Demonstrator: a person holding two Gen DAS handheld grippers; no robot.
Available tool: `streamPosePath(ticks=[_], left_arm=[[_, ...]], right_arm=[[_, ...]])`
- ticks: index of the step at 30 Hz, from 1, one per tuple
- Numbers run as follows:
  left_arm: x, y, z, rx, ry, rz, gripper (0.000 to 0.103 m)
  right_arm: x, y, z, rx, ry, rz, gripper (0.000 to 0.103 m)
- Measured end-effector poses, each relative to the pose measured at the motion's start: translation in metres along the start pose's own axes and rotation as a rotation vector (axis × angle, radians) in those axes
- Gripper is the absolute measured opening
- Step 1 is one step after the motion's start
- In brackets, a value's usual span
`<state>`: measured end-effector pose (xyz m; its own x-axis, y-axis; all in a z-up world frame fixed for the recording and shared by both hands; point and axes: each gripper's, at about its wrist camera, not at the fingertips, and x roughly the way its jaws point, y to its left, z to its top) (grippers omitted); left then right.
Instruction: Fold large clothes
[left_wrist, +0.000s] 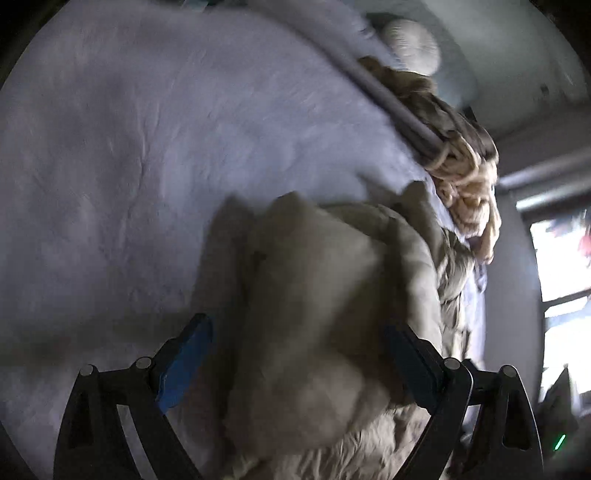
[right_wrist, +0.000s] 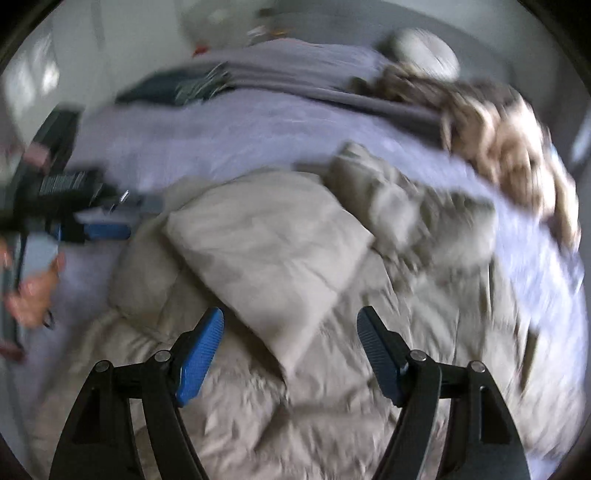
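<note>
Blur smears beige coat (right_wrist: 295, 258); left tongs (left_wrist: 299, 354) and right tongs (right_wrist: 290, 350) gape, holding nothing.

The right gripper (right_wrist: 290, 350) hangs above a beige padded garment (right_wrist: 258, 251) with its jaws spread apart and nothing between the blue pads (right_wrist: 199, 358). The garment lies crumpled on a pale lilac bed sheet (right_wrist: 229, 136), with one panel folded over toward the near side. At left, the left gripper (right_wrist: 110, 221) is visible, held in a hand (right_wrist: 33, 291), close to the garment's left edge. At far right lies a tan knitted blanket (right_wrist: 509, 144), with a round white cushion (right_wrist: 424, 51) beyond it. The view is motion-blurred.
</note>
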<state>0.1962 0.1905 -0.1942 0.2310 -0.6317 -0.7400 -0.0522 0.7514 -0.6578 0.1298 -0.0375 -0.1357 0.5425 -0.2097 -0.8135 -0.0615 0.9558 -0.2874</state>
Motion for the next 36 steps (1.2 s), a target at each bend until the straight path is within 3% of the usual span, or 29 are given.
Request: streamPosePath(ticks=[1, 2, 3, 5, 6, 7, 9, 10, 13, 17, 20, 21, 22, 23, 24, 27, 29, 31, 32, 34, 36], left_arm=[[0.006, 0.004, 0.003, -0.015, 0.015, -0.029, 0.084], [0.013, 0.005, 0.004, -0.023, 0.029, -0.048, 0.058], [0.021, 0.004, 0.006, -0.018, 0.043, -0.052, 0.04], [0.023, -0.011, 0.003, 0.054, -0.007, 0.01, 0.03], [0.019, -0.031, -0.004, 0.156, -0.069, 0.1, 0.026], [0.016, -0.045, -0.01, 0.236, -0.11, 0.16, 0.024], [0.011, -0.075, -0.024, 0.403, -0.172, 0.28, 0.023], [0.011, -0.088, -0.031, 0.492, -0.197, 0.342, 0.023], [0.017, -0.103, -0.04, 0.603, -0.222, 0.447, 0.023], [0.037, -0.095, -0.035, 0.581, -0.201, 0.536, 0.023], [0.049, -0.094, -0.034, 0.575, -0.212, 0.582, 0.024], [0.052, -0.097, -0.034, 0.584, -0.222, 0.612, 0.033], [0.052, -0.1, -0.035, 0.587, -0.231, 0.642, 0.042], [0.048, -0.101, -0.035, 0.586, -0.246, 0.68, 0.064], [0.041, -0.103, -0.034, 0.578, -0.278, 0.716, 0.074], [0.007, -0.103, -0.029, 0.529, -0.307, 0.661, 0.074], [-0.013, -0.1, -0.028, 0.484, -0.314, 0.628, 0.074], [-0.028, -0.097, -0.032, 0.437, -0.278, 0.531, 0.063], [-0.03, -0.097, -0.035, 0.421, -0.252, 0.494, 0.047], [-0.02, -0.093, -0.047, 0.395, -0.175, 0.448, 0.045], [0.0, -0.088, -0.061, 0.407, -0.147, 0.511, 0.045]], right_arm=[[0.004, 0.007, 0.0, -0.036, -0.008, -0.037, 0.078], [0.007, 0.014, 0.0, -0.07, -0.017, -0.077, 0.078], [0.015, 0.021, 0.003, -0.099, -0.027, -0.122, 0.078], [0.029, 0.024, 0.01, -0.117, -0.04, -0.177, 0.077], [0.031, 0.018, 0.011, -0.094, -0.057, -0.19, 0.07], [0.027, 0.012, 0.013, -0.056, -0.076, -0.185, 0.041], [0.022, -0.018, 0.01, 0.093, -0.089, -0.168, 0.011], [0.019, -0.032, 0.006, 0.157, -0.097, -0.159, 0.01], [0.01, -0.082, -0.017, 0.385, -0.106, -0.114, 0.008], [0.023, -0.144, -0.074, 0.774, -0.017, 0.021, 0.008], [0.045, -0.174, -0.122, 1.04, 0.049, 0.184, 0.008], [0.046, -0.18, -0.131, 1.094, 0.044, 0.231, 0.008], [0.044, -0.185, -0.135, 1.113, 0.043, 0.25, 0.009], [0.041, -0.19, -0.137, 1.112, 0.05, 0.26, 0.013], [0.035, -0.194, -0.138, 1.104, 0.061, 0.251, 0.018], [0.013, -0.214, -0.146, 1.1, 0.068, 0.204, 0.036], [-0.006, -0.226, -0.153, 1.099, 0.048, 0.127, 0.037], [-0.023, -0.237, -0.156, 1.071, -0.001, 0.078, 0.032], [-0.027, -0.241, -0.151, 1.042, -0.027, 0.089, 0.028], [-0.021, -0.242, -0.135, 0.965, -0.03, 0.136, 0.024], [-0.003, -0.239, -0.117, 0.872, -0.018, 0.193, 0.024]])
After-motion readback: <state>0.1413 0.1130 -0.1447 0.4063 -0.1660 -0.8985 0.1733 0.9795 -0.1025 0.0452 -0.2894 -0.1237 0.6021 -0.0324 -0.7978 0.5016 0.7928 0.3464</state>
